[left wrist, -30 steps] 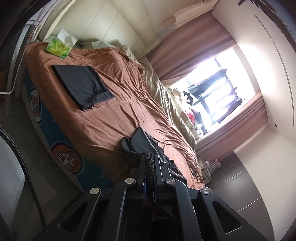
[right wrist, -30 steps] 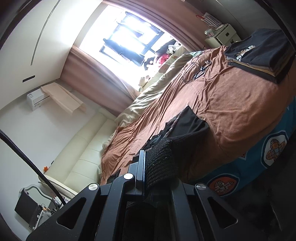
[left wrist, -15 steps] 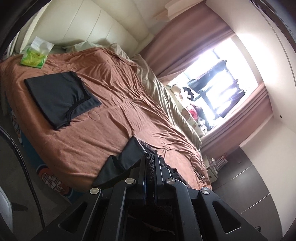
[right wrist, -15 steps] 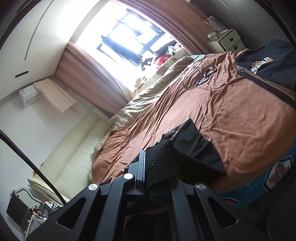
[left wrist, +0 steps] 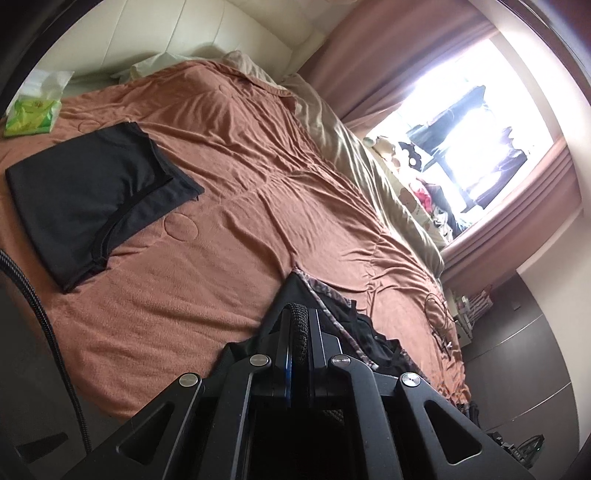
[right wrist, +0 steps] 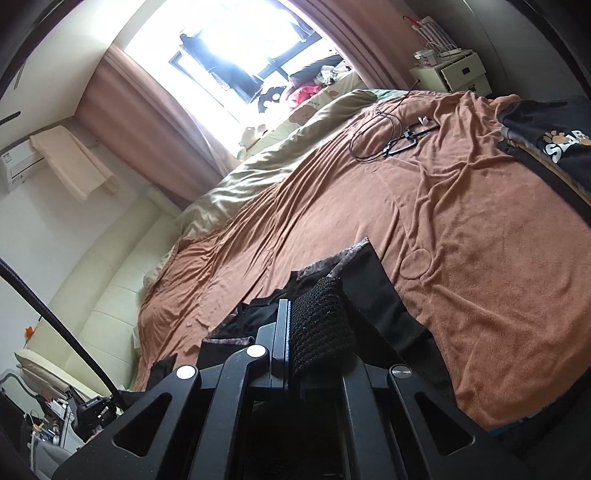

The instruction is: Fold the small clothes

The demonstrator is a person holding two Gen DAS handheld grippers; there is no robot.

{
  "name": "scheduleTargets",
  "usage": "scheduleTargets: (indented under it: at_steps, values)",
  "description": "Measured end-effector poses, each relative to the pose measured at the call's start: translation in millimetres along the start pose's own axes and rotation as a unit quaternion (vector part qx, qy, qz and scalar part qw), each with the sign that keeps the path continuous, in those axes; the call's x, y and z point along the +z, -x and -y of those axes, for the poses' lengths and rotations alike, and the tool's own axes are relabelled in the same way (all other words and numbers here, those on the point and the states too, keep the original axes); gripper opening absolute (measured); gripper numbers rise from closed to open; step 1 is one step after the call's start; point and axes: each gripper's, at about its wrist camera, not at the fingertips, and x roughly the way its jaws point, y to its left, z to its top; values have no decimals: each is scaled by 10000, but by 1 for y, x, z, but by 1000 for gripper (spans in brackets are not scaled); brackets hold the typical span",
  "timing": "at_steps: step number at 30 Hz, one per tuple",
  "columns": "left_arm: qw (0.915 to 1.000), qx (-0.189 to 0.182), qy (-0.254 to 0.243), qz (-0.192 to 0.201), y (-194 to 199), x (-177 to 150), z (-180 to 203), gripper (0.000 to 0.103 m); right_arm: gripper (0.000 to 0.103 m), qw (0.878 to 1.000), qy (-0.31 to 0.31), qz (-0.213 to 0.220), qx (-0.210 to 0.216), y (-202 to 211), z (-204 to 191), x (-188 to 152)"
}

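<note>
Pinching one black garment (left wrist: pixel 334 325) between them, left gripper (left wrist: pixel 300 314) and right gripper (right wrist: pixel 295 314)

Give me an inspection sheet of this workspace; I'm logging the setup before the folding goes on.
Surface: bed under a rumpled brown blanket.
Job's things: small dark garment pinched at two spots, part resting on the blanket; folded black garment lying flat; stack of folded clothes at the bed's far end.
Clutter: green tissue pack; glasses.
Grippers: left gripper and right gripper both shut on the small dark garment.
Cables: thin black cord looped on the blanket; gripper cable.
Surroundings: bright window, pink curtains, cream headboard.
</note>
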Motion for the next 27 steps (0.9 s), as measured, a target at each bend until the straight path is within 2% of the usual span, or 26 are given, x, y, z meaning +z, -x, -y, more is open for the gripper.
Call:
scheduleTargets:
  at_steps: [14,22,27]
  values:
    - [9969,535,-343,-461,-109,26,14,5,0,9974,-110,-457,-540,-101,3,36]
    - [9907,998,-598,-708,-165,33,8,5,0,9930,11,-756,-904,-155,4,41]
    - [9854,1213,-658,-1000,-197,30,-4,7,0,9882,111,-942,-1205,-184,1,40]
